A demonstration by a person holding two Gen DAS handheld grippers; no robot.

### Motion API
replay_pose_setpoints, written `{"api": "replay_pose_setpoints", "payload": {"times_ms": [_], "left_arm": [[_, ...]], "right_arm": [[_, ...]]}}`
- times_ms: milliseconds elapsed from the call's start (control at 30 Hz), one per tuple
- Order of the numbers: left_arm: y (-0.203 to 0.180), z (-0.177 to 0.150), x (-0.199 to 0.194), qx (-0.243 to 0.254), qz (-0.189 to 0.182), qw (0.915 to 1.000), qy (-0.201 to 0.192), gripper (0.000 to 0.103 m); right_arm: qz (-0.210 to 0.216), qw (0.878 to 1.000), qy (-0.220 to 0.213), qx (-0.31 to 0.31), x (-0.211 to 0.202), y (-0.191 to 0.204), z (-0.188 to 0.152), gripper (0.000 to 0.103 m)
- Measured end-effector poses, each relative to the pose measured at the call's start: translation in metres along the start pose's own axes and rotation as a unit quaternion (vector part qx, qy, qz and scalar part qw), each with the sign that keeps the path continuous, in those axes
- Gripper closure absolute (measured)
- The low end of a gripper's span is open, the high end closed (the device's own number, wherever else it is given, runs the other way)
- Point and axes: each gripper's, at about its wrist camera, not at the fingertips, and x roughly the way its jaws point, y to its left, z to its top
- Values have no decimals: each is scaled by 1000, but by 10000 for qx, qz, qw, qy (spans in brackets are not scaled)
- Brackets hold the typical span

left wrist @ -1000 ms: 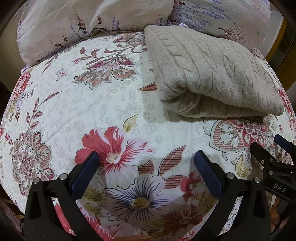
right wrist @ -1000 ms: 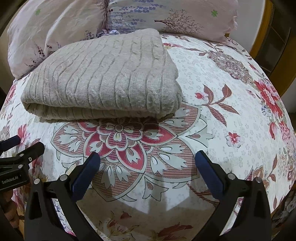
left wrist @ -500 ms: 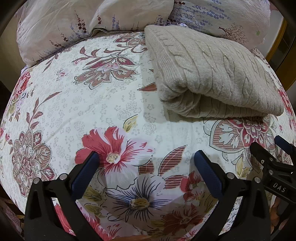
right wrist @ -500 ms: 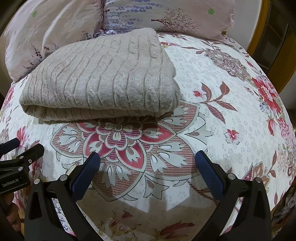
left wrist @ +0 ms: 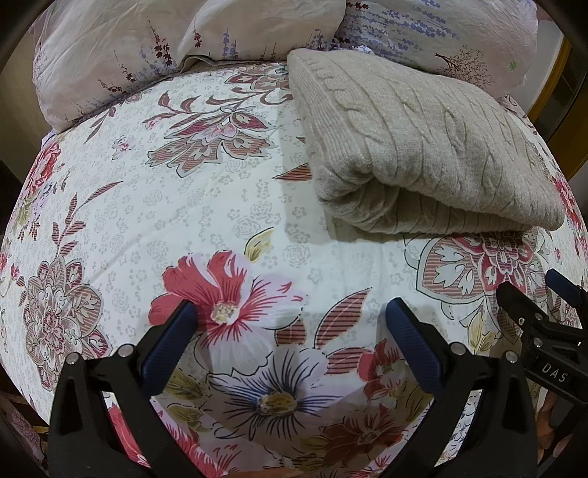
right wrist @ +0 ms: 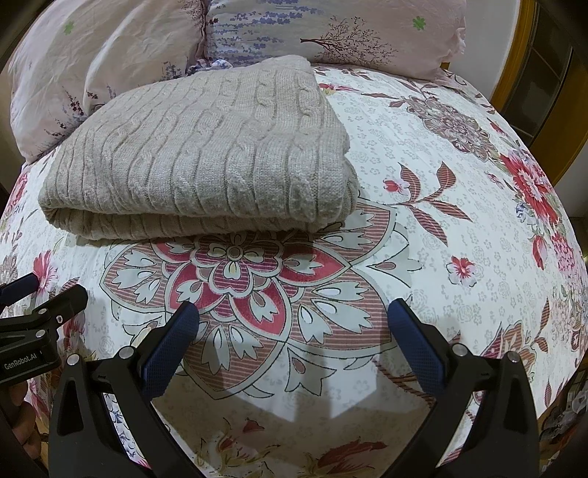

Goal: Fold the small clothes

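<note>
Where the fisheye frames end, both gripper bodies are cut off at the bottom edge, and only part of each neighbouring tool is seen at the side. The left gripper (left wrist: 290, 323) is recorded with its jaws spread wide and nothing between them, above the floral bedsheet (left wrist: 154, 206); its blue pads (left wrist: 172, 338) are clear of the cloth. The right gripper (right wrist: 294, 323) is likewise released and empty, and whether its fingertips touch the sheet cannot be told. The beige cable-knit sweater (right wrist: 205, 154) is noted as folded into a thick rectangular bundle, lying on the sheet ahead of both tools and well apart from them. Its rolled fold edge (left wrist: 422, 217) faces the cameras, with several layers visible there; sleeves and neckline are hidden inside the fold. Its far end lies against the pillows (right wrist: 330, 33), and the line of contact is hard to make out. A wooden frame (right wrist: 551, 121) is seen at the right margin, largely cropped.
</note>
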Motion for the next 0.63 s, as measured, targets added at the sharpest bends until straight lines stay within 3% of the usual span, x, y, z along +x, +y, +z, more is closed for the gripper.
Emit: {"api": "replay_pose_setpoints", "payload": {"times_ms": [633], "left_arm": [[-1,-2,-1,-20,15,10000,-51,2]], "right_arm": [[4,10000,-4,-8,0,0,0,1]]}}
